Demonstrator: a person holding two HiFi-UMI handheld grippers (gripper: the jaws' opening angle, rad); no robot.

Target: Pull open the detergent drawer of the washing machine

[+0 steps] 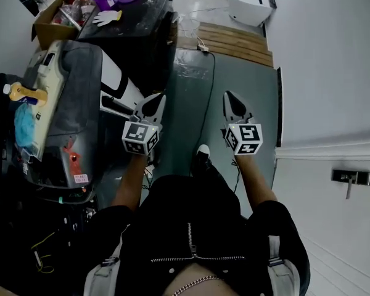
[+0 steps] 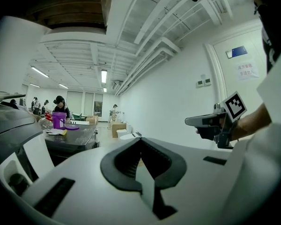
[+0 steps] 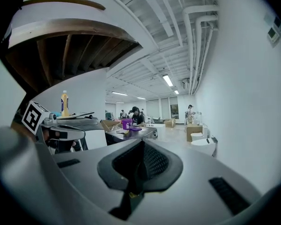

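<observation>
Our white plastic left gripper and right gripper, ribbed black pads closed together, empty, over smooth grey floor

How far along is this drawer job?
Nothing looks done yet. The left tool and right tool are shut and empty, held over the floor beside plastic-covered machines. No detergent drawer is in view; reaching, gripping and pulling it all remain.

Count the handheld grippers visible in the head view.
2. The left gripper is at centre-left and the right gripper at centre-right, both held out over the grey floor. No others show, though the clutter at left could hide one.
</observation>
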